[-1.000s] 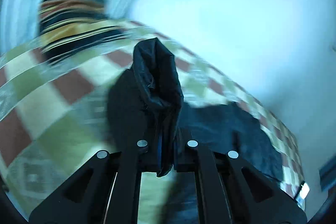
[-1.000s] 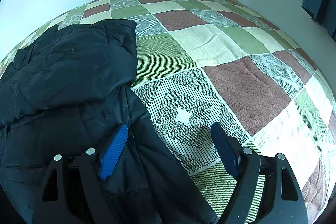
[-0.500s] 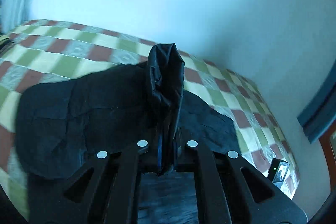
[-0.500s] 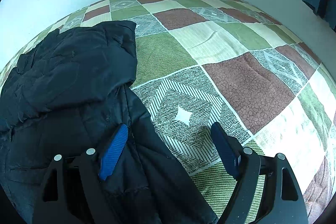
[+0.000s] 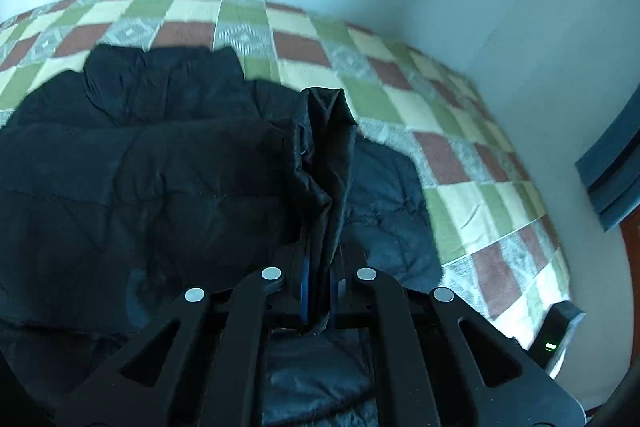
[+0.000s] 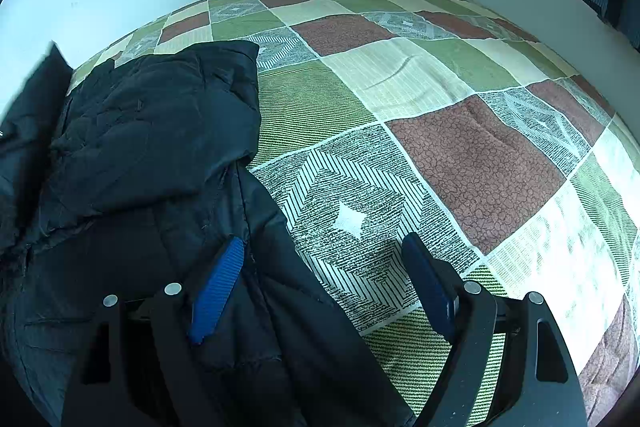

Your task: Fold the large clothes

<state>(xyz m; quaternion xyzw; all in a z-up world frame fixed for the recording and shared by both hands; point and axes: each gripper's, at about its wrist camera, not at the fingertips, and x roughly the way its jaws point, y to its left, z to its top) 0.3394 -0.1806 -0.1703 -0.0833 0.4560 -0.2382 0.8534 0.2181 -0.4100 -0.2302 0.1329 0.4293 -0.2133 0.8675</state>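
Jacket [image 5: 160, 179], dark, puffy and rumpled, lies on the checkered bed [image 6: 460, 155], long axis running toward the far wall. Left tool [image 5: 318, 291] pinches an upright fold of it; right tool [image 6: 320, 267] gapes wide, straddling its edge.

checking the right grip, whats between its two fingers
In the right wrist view, the right gripper stands open over the jacket edge and bare patterned bedspread; nothing is pinched.

no readable text, labels, brands or numbers in either view, only a small dark device [image 5: 554, 337] at the bed's edge showing a green light, without any legible marking
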